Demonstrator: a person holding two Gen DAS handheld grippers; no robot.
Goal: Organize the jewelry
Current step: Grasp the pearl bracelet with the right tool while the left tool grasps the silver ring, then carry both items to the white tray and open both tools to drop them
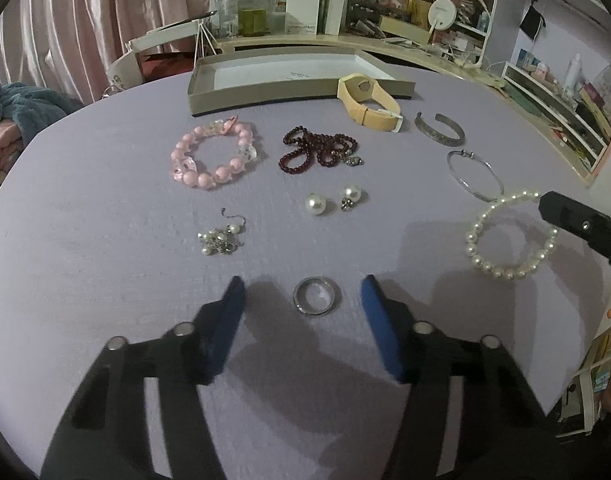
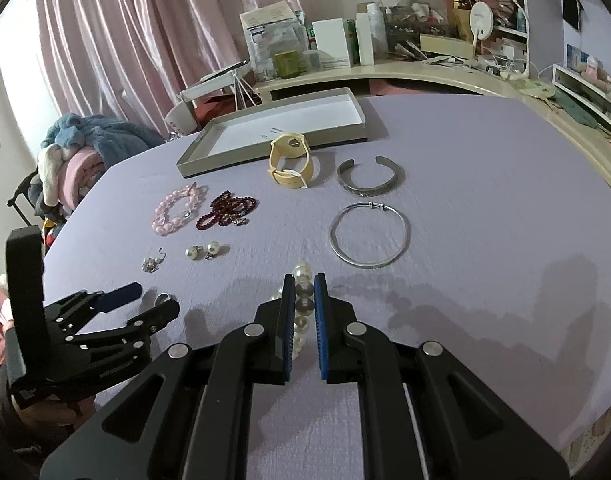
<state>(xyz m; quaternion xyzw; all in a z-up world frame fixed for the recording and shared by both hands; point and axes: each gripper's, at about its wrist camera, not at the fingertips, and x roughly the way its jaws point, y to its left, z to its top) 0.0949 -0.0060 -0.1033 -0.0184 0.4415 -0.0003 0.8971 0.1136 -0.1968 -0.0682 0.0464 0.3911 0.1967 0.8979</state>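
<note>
Now, left wrist view: we see left gripper (image 1: 301, 288) jaws apart, straddling silver ring (image 1: 317, 295) flat on lilac table (image 1: 105, 264), pads not touching. Risk: pads skid off low ring.

Right wrist view: right gripper (image 2: 304, 286) clamped on pearl bracelet (image 2: 303, 298); round beads could slip before open box (image 2: 209, 160).

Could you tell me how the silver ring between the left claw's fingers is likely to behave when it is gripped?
The ring lies flat and low on the cloth, so the fingers may slide over it. Its smooth metal looks slippery and could squirt out. It is probably rigid and, tipped on edge, might roll.
</note>
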